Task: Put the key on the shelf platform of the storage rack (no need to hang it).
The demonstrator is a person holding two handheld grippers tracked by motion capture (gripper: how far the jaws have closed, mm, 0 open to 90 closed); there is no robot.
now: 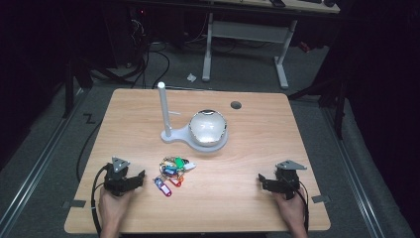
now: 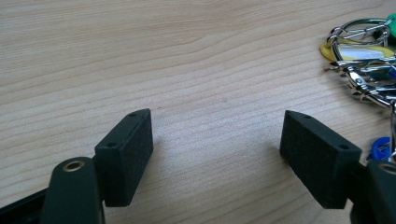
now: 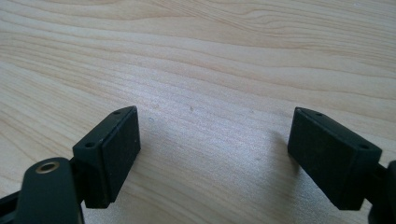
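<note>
Lying loose on the table (image 1: 237, 198), toward its near edge and between your two hands, the bunch of keys (image 1: 173, 171) is the item to be handled; it sits closer to the left gripper (image 1: 136, 179) than to the right gripper (image 1: 265, 182). In the left gripper view the bunch (image 2: 364, 70) appears at the right border, just beside the right-hand jaw but not touching it.

Expect a light, floppy load. Metal rings and a clasp link several coloured plastic tags, so nothing is rigid: lift one part and the rest will hang and swing. The polished rings look slippery against the foam jaw pads; the flat plastic tags should offer better friction. Take hold of a tag lying flat at the edge of the bunch, or pinch across the main ring where the jaws can close through it.

Both grippers rest low over bare wood with jaws spread wide and nothing between them. The right gripper is well apart from the bunch.

Behind the bunch stands a white stand (image 1: 193, 131) with an upright post (image 1: 164, 109) and a domed base. Keep the swinging tags clear of the post if you carry the bunch that way.
</note>
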